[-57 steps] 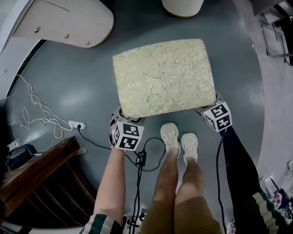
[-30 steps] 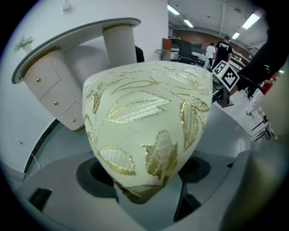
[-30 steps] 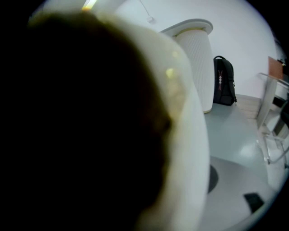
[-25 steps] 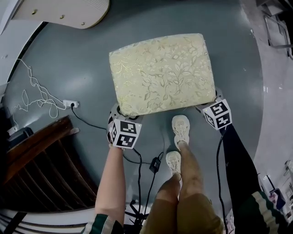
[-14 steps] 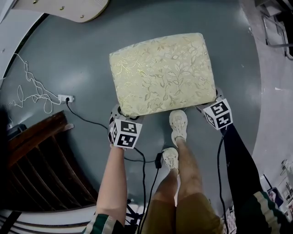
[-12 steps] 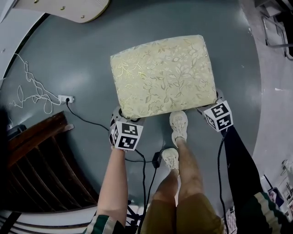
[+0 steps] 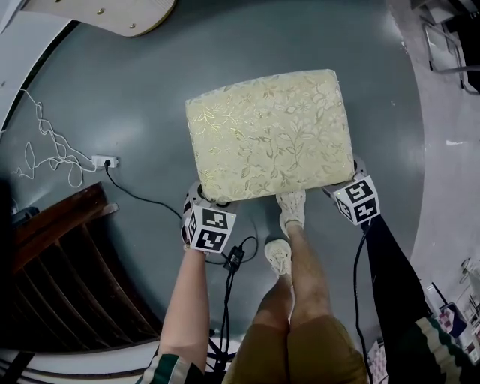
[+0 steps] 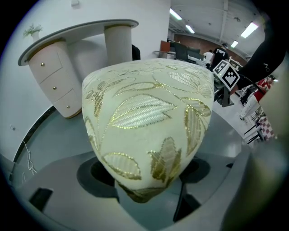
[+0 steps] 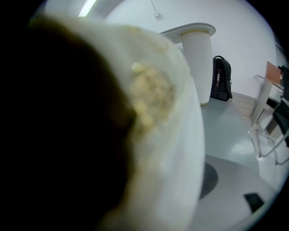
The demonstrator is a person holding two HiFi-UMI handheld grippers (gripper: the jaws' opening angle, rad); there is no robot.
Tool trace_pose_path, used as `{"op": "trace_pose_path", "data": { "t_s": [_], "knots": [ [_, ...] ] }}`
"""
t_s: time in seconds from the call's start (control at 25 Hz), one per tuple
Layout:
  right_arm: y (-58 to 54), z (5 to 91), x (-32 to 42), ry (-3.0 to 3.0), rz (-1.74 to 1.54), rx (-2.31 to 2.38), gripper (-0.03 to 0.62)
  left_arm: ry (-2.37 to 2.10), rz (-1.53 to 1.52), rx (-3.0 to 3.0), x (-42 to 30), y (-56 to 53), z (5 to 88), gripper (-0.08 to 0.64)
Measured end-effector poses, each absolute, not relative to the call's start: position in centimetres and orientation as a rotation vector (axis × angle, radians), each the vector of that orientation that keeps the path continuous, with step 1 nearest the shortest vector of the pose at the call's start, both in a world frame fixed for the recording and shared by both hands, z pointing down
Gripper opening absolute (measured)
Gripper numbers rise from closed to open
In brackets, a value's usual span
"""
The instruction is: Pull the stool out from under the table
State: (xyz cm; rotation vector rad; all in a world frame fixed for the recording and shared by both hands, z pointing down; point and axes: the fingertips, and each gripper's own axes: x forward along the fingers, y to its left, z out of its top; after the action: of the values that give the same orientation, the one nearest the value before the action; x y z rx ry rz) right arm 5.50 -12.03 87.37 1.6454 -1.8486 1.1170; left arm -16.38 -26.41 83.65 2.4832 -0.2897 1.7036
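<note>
Both grippers clamp the near corners of the stool (image 7: 270, 135), which stands out on the grey floor (image 7: 112, 97), well apart from the white table (image 7: 112, 11).

The left gripper (image 7: 199, 202) has its jaws spread wide on the near-left corner of the gold-leaf cushion, and in the left gripper view that corner fills the space between them. The right gripper (image 7: 351, 180) grips the near-right corner, and its view is almost all blurred cushion pressed close. The person's front shoe (image 7: 291, 206) touches the stool's near edge between the two grippers. A power strip (image 7: 103, 160) lies on the floor to the left.
</note>
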Motion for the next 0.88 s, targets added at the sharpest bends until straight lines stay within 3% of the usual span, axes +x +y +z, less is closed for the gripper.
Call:
{"op": "trace_pose_path", "data": {
  "t_s": [0.88],
  "knots": [
    [-11.23,87.89,5.73,-1.759,1.270,1.600,0.443,-0.284,1.771,2.332,-16.62,-26.18,83.51,0.390]
  ]
}}
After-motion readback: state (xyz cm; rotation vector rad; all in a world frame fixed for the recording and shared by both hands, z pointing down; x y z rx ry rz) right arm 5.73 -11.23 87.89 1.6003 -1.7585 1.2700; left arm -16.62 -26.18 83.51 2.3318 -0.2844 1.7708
